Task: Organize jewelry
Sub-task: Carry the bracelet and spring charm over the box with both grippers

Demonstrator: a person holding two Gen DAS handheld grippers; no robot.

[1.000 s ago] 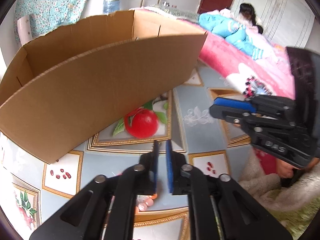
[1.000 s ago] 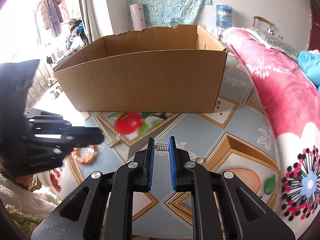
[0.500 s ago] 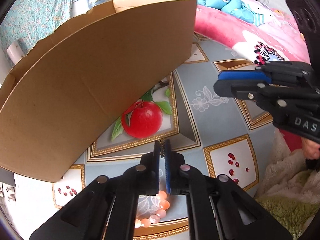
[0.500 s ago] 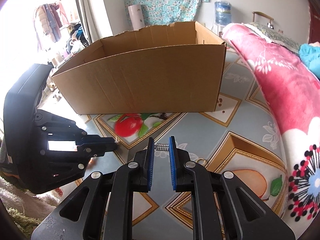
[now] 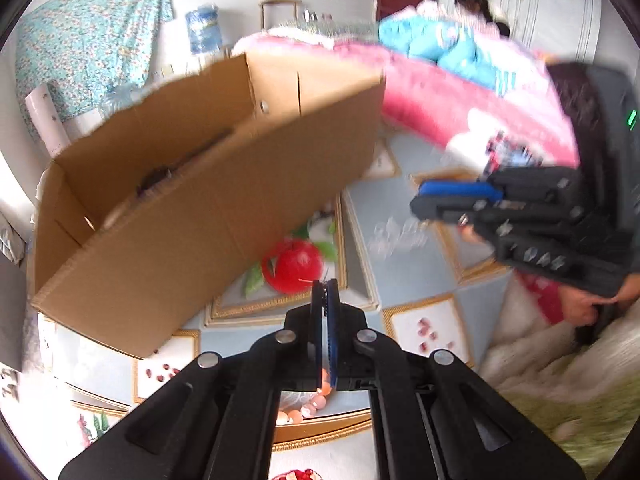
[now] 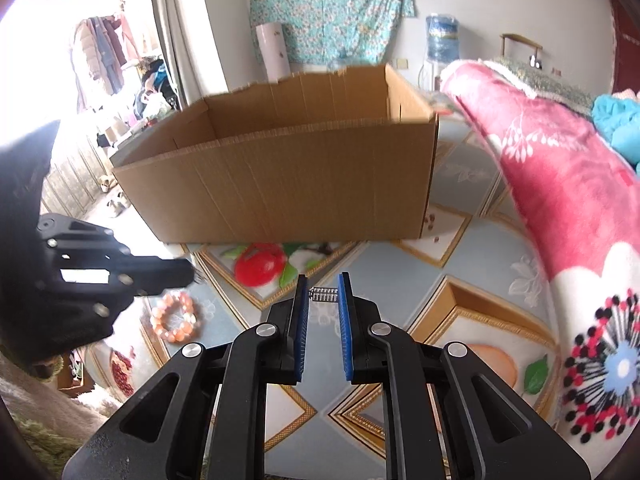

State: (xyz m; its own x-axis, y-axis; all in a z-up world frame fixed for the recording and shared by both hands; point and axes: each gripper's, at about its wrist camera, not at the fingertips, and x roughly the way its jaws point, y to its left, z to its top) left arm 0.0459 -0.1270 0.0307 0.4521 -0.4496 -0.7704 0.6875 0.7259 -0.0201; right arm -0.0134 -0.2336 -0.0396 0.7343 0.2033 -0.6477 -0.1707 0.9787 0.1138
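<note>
My left gripper (image 5: 325,285) is shut, with a tiny gold trinket (image 6: 197,276) just poking out of its tip, above the apple picture on the mat. In the right wrist view the left gripper (image 6: 191,275) hangs at the left, in front of the open cardboard box (image 6: 288,192). My right gripper (image 6: 324,294) is shut on a short silver chain piece (image 6: 325,294) that spans its blue pads. A peach bead bracelet (image 6: 175,318) lies on the mat below the left gripper and shows under its fingers as the bracelet (image 5: 308,408). The right gripper (image 5: 418,200) sits to the right of the box (image 5: 200,208).
A patterned floor mat (image 6: 404,272) with fruit pictures covers the ground. A pink flowered blanket (image 6: 560,184) on a bed borders it on the right. A person (image 5: 476,0) sits far back on the bed. A hand (image 5: 588,304) holds the right gripper.
The left gripper shut, dipped to the mat over the small gold trinket, then rose, so the box's inside now shows. The right gripper stayed put with its silver piece.
</note>
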